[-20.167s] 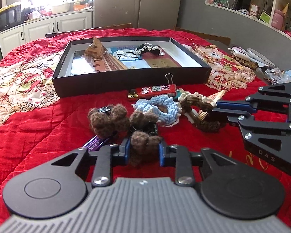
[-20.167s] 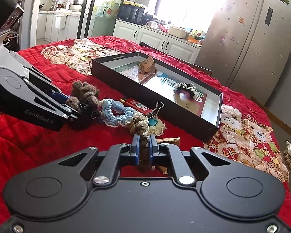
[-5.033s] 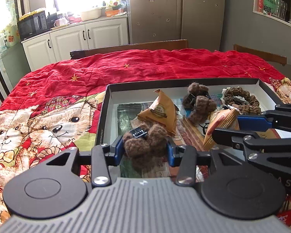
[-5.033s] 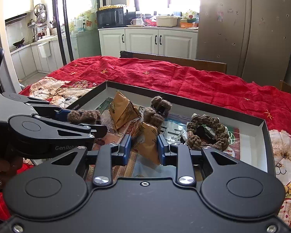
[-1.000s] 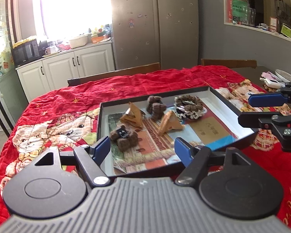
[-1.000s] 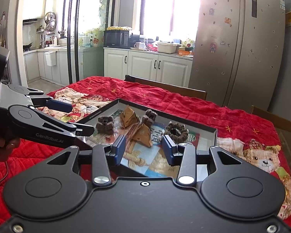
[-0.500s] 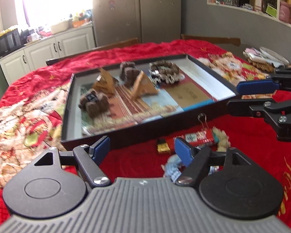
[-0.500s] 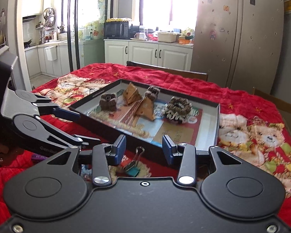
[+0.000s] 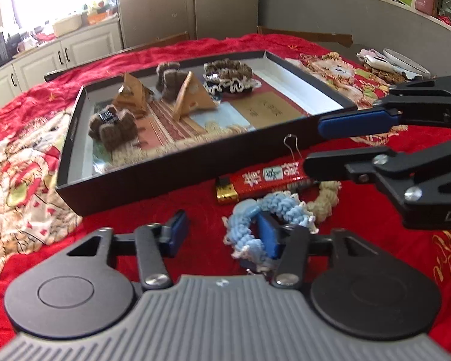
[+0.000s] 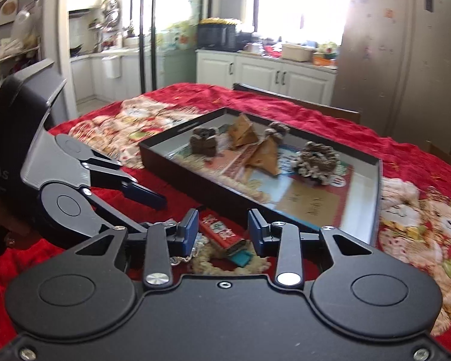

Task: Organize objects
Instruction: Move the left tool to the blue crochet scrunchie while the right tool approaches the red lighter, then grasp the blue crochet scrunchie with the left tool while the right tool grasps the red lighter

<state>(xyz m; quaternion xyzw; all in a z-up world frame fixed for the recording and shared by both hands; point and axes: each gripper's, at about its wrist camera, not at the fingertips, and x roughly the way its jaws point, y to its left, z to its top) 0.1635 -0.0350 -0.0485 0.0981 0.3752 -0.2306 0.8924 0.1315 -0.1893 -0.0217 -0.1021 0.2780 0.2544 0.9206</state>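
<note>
From my left wrist camera, my left gripper [image 9: 222, 234] has its jaws spread wide with nothing between them, low over the red cloth [image 9: 201, 249]. The light-blue scrunchie [image 9: 264, 213] lies just ahead, wrapped around my right-hand finger. Beyond it lies a red lighter [image 9: 264, 179], with a beige scrunchie [image 9: 327, 198] to its right and a wire binder-clip handle [image 9: 291, 147] standing up behind it. Further ahead is the black tray [image 9: 177, 171], holding a brown clip-on scrunchie [image 9: 112, 126] at its near left, two tan pyramid packets [image 9: 192, 97], a second brown fuzzy piece [image 9: 168, 78] and a brown-and-cream scrunchie [image 9: 228, 76] at the back. My right gripper [image 9: 327, 147] reaches in from the right, fingers parted one above the other, over the lighter's far end.

From my right wrist camera, my right gripper [image 10: 222, 230] is also wide and holds nothing. Between its fingers, directly below, I see the red lighter [image 10: 222, 231], a teal clip [image 10: 240, 257] and the beige scrunchie [image 10: 207, 258]. The black tray [image 10: 219, 186] sits ahead and slightly right, with the same brown pieces and packets inside. My left gripper [image 10: 153, 201] comes in from the left, parted and empty, near the tray's front wall.
</note>
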